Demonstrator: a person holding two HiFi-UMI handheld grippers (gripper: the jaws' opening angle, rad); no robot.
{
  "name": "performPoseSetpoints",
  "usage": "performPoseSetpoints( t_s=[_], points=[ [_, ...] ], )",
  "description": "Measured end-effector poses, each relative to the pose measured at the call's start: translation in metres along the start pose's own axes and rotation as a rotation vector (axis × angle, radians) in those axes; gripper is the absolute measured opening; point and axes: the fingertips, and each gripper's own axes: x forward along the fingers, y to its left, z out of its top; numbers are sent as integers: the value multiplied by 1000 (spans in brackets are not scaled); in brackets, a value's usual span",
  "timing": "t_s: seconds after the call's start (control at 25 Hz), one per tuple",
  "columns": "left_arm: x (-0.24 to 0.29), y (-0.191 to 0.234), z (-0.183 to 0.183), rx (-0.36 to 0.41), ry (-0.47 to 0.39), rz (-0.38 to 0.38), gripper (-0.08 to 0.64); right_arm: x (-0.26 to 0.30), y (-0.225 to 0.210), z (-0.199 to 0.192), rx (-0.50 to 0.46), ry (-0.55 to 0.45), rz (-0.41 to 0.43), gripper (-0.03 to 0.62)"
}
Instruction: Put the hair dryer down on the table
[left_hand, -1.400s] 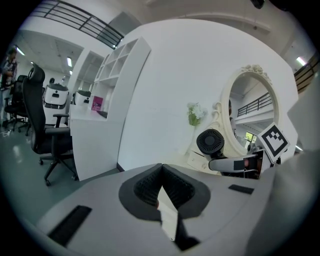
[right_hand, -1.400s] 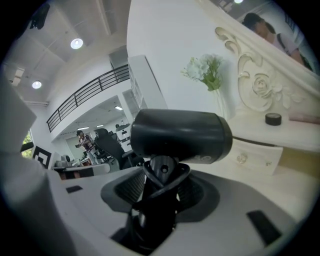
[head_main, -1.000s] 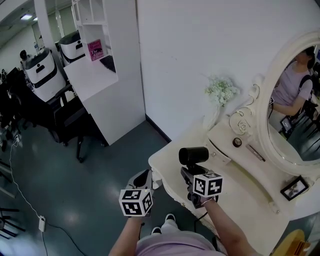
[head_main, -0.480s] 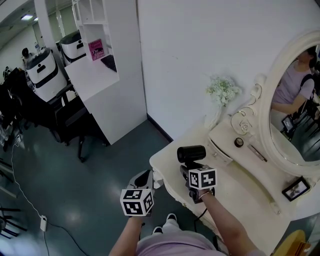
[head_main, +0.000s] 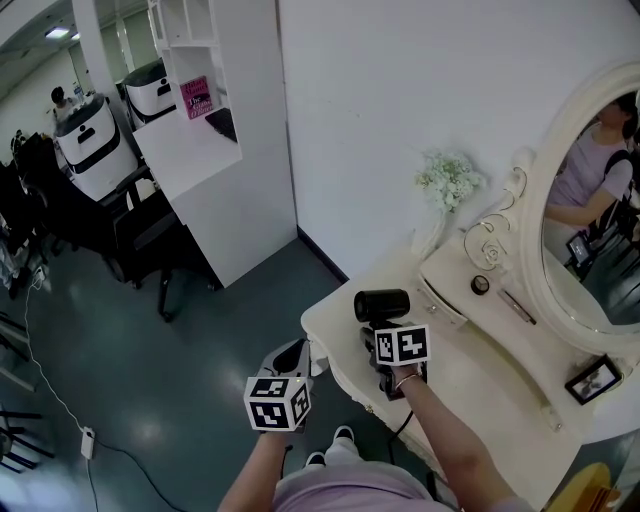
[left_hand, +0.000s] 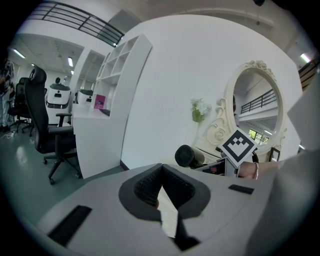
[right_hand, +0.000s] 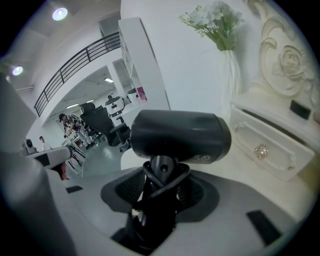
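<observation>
A black hair dryer (head_main: 382, 305) stands upright above the near left part of the cream dressing table (head_main: 487, 372). Its handle, with the cord wrapped round it, is clamped in my right gripper (head_main: 381, 335). In the right gripper view the dryer's barrel (right_hand: 180, 136) lies crosswise over the jaws, and the right gripper (right_hand: 160, 186) is shut on the handle. My left gripper (head_main: 291, 357) hangs off the table's left edge, over the floor, with nothing in it. The left gripper view shows the left gripper (left_hand: 160, 191) with its pads together, and the dryer (left_hand: 189, 156) beyond it.
An oval mirror (head_main: 590, 200) and a raised drawer shelf (head_main: 470, 300) stand at the table's back. A vase of white flowers (head_main: 445, 182) is beside them, and a small photo frame (head_main: 592, 378) lies at the right. A white shelf unit (head_main: 205, 150) and office chairs (head_main: 140, 245) are on the left.
My right gripper has moved slightly forward with the hair dryer, away from the person's body. The left gripper has hardly moved.
</observation>
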Motion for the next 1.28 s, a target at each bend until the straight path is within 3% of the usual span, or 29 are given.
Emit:
performPoseSetpoints(
  t_s=[0.72,1.28],
  points=[
    [-4,6,-2,-19,-6,16,0,21,-9,-10,33,143,-43,196],
    [-5,6,-6,-28,1,16,0,31,-7,-16,-24,219,-90,206]
  ],
)
